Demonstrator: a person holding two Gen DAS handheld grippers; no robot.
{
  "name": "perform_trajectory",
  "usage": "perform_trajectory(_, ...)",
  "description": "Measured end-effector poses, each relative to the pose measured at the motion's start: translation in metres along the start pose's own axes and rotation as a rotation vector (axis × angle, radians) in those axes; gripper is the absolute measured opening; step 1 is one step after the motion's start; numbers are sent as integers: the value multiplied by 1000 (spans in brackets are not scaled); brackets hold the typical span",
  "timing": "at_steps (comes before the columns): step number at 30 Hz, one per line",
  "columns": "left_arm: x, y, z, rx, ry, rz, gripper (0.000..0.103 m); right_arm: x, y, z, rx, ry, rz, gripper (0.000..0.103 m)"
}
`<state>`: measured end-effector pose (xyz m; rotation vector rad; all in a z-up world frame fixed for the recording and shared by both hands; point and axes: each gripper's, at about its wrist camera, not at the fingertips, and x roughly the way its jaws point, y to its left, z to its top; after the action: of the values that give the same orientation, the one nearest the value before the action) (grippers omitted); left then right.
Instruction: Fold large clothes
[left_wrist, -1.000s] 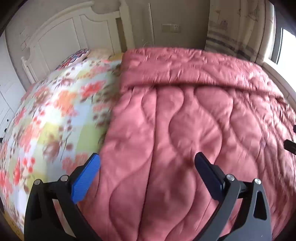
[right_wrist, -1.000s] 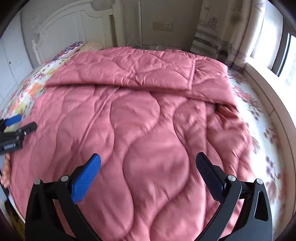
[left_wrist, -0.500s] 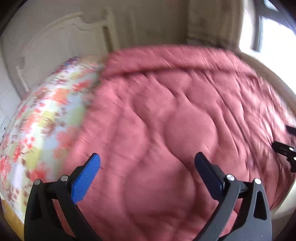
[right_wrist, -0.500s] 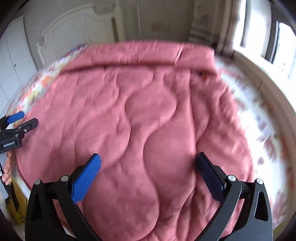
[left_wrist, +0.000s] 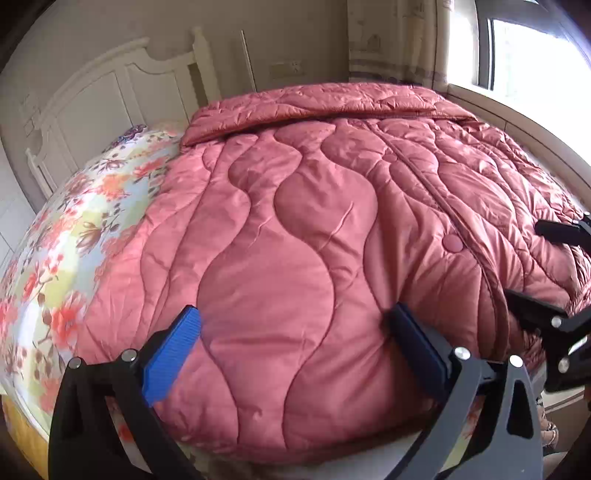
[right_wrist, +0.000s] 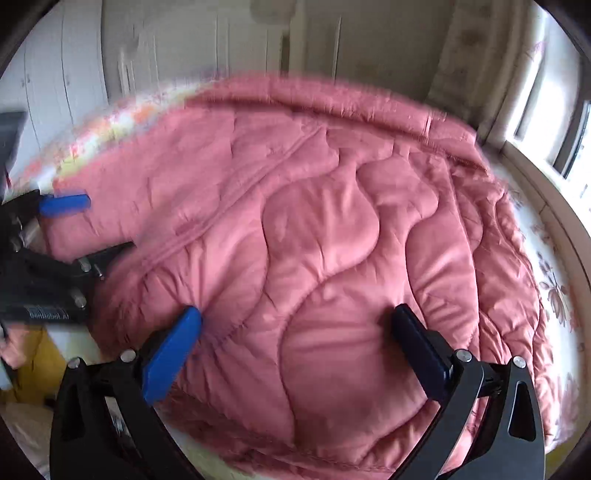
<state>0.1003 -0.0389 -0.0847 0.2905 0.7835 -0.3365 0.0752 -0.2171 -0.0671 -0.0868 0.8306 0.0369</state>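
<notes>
Fingers of the left gripper are spread wide over the near hem of the pink quilted coat, gripping nothing; the right gripper is equally spread just beside it. The coat lies flat across the floral bedsheet, with the white headboard and window beyond.

You see a quilted coat in dusty rose pink, stitched in wavy lines, with a round snap of the same pink. Under it lies a bedsheet printed with orange-red flowers and brown leaves on pale blue, yellow-green and white patches. The headboard is cream white. Your left gripper has a black frame with bright blue pads, as does your right gripper. The curtain is beige with darker stripes.
</notes>
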Motion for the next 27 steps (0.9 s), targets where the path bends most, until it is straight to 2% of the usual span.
perform_trajectory(3,-7,14,2,-36,7,-13,101,-6,-9,3,-10,37,14,98)
perform_trajectory(5,-13,27,0,-76,-21,2,101,-21,-23,1,7,1,-20,98)
perform_trajectory(7,-6,36,-5,-95,9,12,101,-26,-41,-2,46,-14,-46,98)
perform_trajectory(8,2,42,-9,-106,35,9,101,-22,-54,-7,81,5,-59,98)
perform_trajectory(9,3,45,-12,-120,21,-12,101,-16,-66,-12,113,39,-63,99)
perform_trajectory(10,1,47,-14,-123,12,-13,101,-10,-75,-18,141,60,-41,99)
perform_trajectory(11,-1,46,-14,-117,14,-7,101,-14,-81,-22,161,29,-6,98)
perform_trajectory(12,-4,45,-14,-114,13,1,101,-17,-81,-23,157,36,-6,98)
perform_trajectory(15,-15,46,-17,-119,-10,21,101,-34,-86,-20,136,13,-74,98)
perform_trajectory(17,-10,47,-22,-120,13,28,101,-42,-98,-21,156,-9,-109,98)
perform_trajectory(20,-8,53,-27,-144,2,-3,101,-27,-122,-33,224,54,-139,99)
perform_trajectory(22,-8,52,-26,-132,5,5,101,-23,-127,-40,240,37,-113,99)
perform_trajectory(25,-8,51,-27,-138,4,1,101,-30,-121,-34,231,49,-162,98)
perform_trajectory(27,-8,49,-28,-139,-3,5,101,-43,-110,-24,217,2,-167,98)
